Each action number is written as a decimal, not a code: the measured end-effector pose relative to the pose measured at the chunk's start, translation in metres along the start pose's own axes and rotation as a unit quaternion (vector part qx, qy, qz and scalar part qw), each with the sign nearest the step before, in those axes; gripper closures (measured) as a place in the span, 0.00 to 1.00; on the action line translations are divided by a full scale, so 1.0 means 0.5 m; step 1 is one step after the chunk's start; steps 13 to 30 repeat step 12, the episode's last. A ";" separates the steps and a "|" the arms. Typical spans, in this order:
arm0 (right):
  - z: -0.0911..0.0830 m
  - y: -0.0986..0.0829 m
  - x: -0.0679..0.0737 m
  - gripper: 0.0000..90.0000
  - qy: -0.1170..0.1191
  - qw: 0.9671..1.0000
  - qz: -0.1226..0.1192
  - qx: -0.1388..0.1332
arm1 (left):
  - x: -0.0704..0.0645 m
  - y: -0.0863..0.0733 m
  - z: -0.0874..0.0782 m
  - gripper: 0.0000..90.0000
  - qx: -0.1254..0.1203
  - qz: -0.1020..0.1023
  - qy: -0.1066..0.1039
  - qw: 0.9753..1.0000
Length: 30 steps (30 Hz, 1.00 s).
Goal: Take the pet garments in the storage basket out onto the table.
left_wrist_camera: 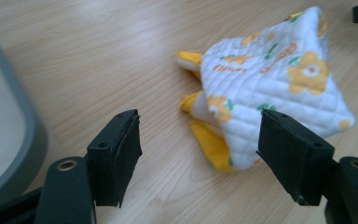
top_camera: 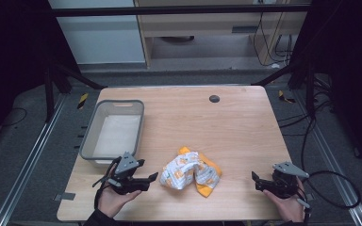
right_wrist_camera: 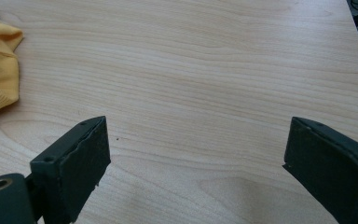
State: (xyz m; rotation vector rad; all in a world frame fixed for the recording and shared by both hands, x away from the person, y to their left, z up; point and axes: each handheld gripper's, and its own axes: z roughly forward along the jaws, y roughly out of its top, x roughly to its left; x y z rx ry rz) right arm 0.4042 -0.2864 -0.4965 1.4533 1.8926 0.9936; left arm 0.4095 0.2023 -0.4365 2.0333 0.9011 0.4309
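Left hand-held gripper has its jaws spread wide, nothing in them. Its own camera gets the quilted flower print on the crumpled cloth just ahead; the high view adds the grey bin just past that gripper. Right hand-held gripper is spread wide too, over bare wood, with a yellow corner of the cloth off to its left. Light wooden bench, cables on a dark floor around it. The cloth's long axis runs roughly gripper to gripper.
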 end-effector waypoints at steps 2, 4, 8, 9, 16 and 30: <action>0.000 0.000 0.000 0.08 0.001 1.000 0.001 0.001 | 0.006 -0.016 -0.005 0.32 -0.003 -0.007 0.009 1.000; -0.001 0.001 0.001 0.08 0.001 1.000 0.002 0.000 | 0.013 -0.031 -0.009 0.33 -0.001 -0.014 0.017 1.000; 0.000 0.000 0.004 0.08 0.002 1.000 0.000 0.002 | 0.025 -0.059 -0.020 0.33 0.006 -0.031 0.023 0.999; 0.000 0.000 0.004 0.08 0.002 1.000 0.000 0.002 | 0.025 -0.059 -0.020 0.33 0.006 -0.031 0.023 0.999; 0.001 0.000 0.005 0.08 0.002 1.000 -0.004 0.003 | 0.032 -0.069 -0.026 0.33 0.007 -0.037 0.029 0.999; 0.001 0.000 0.005 0.08 0.002 1.000 -0.004 0.003 | 0.032 -0.069 -0.026 0.33 0.007 -0.037 0.029 0.999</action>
